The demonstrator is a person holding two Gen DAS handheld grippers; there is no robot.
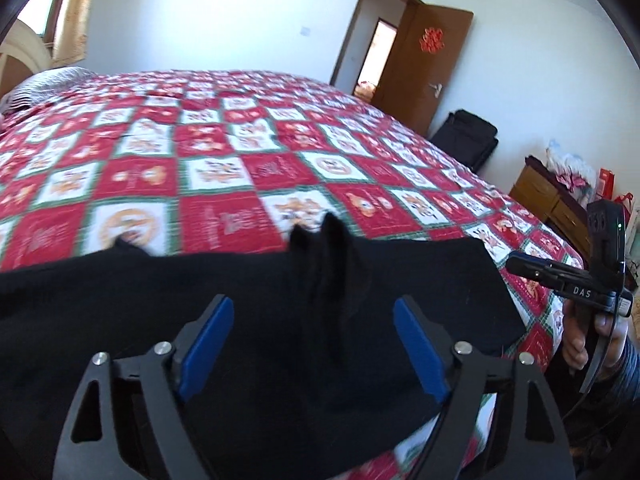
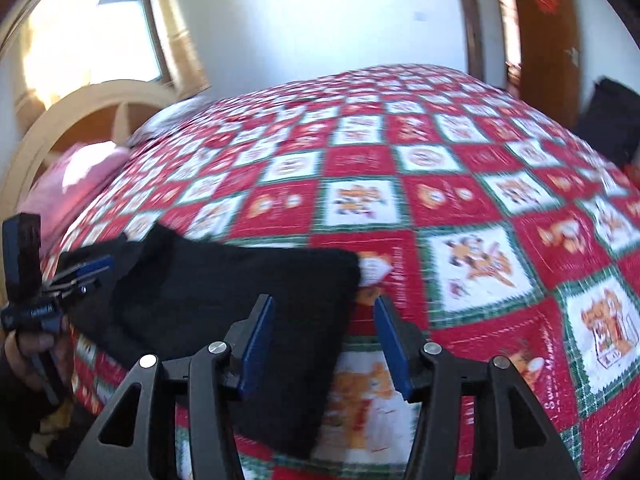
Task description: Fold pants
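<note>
Black pants (image 1: 248, 320) lie folded flat near the front edge of a bed with a red, white and green patchwork quilt (image 1: 280, 152). A raised fold of cloth stands up at their middle. My left gripper (image 1: 314, 312) is open and empty just above the pants. In the right wrist view the pants (image 2: 224, 312) lie at lower left on the quilt (image 2: 460, 208). My right gripper (image 2: 324, 312) is open and empty over the pants' right edge. It also shows at the right of the left wrist view (image 1: 520, 266).
A brown door (image 1: 424, 64) stands open at the back right. A black bag (image 1: 468, 140) and a wooden cabinet (image 1: 548, 200) stand beside the bed. A curved headboard (image 2: 80, 120), a pink pillow (image 2: 80, 176) and a window (image 2: 92, 32) are at the left.
</note>
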